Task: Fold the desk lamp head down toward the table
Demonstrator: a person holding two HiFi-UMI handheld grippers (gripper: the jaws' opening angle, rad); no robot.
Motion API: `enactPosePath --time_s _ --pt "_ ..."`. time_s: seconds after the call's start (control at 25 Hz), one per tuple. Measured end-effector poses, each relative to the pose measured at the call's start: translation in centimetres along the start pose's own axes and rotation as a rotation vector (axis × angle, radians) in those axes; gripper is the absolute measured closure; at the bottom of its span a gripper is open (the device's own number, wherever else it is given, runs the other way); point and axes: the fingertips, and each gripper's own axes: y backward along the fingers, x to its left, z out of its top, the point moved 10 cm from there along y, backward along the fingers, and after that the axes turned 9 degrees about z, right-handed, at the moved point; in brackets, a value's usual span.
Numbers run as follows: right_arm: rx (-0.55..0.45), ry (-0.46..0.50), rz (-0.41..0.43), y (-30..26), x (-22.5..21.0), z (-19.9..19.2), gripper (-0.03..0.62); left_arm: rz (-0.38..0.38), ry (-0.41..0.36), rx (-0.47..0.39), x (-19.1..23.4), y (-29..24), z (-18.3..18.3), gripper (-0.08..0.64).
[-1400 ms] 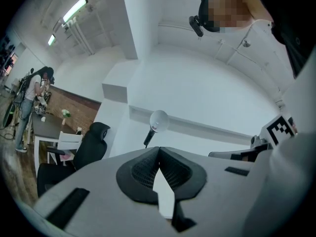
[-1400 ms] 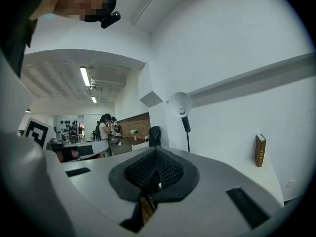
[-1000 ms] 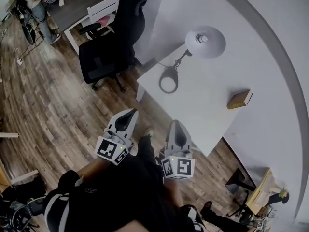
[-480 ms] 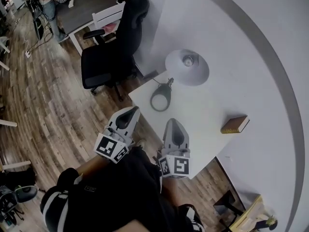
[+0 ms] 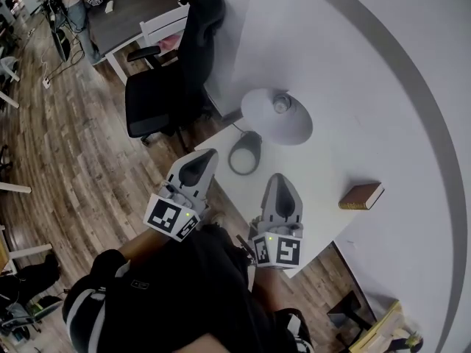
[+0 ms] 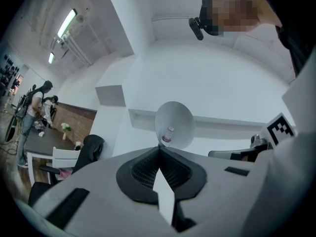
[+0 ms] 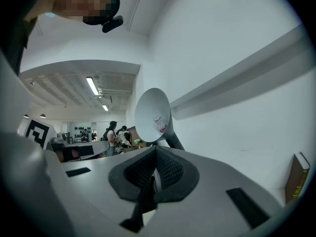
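Observation:
A white desk lamp stands on the white table. Its round shade faces up towards me with the bulb showing, and its ring base sits near the table's left corner. The shade shows straight ahead in the left gripper view, and the shade also fills the middle of the right gripper view. My left gripper is shut and empty, just left of the base. My right gripper is shut and empty, over the table below the shade. Neither touches the lamp.
A brown book lies on the table's right side, and the book stands at the right edge in the right gripper view. A black office chair stands by the table's left end. A person stands by a dark desk far off.
Both grippers have moved forward towards the lamp; the left tip now reaches beside the base and the right is over the table. Both stayed shut.

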Motion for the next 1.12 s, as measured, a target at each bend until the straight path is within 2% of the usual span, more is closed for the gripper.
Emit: enactPosePath --time_s 0.36,0.44,0.6,0.84,1.12 --pt "-0.057 0.027 -0.131 -1.9 -0.3 2.1 0.578 -0.097 -0.039 -0.046 1.4 -4.7 2.5 0.533" --pt "-0.068 0.025 -0.149 -2.4 -0.7 2.5 0.547 -0.125 -0.028 -0.051 1.6 -5.7 2.8 0.529" --pt "-0.081 0.021 -0.163 -3.1 -1.2 2.9 0.52 -0.18 -0.022 -0.04 1.9 -7.2 2.9 0.442" --pt "-0.089 0.015 -0.172 -4.0 -2.1 3.5 0.505 -0.227 0.0 -0.042 1.6 -9.5 3.4 0.439" --pt "-0.09 0.014 -0.146 -5.0 -2.4 3.9 0.495 -0.241 0.009 -0.043 1.5 -10.8 3.6 0.439"
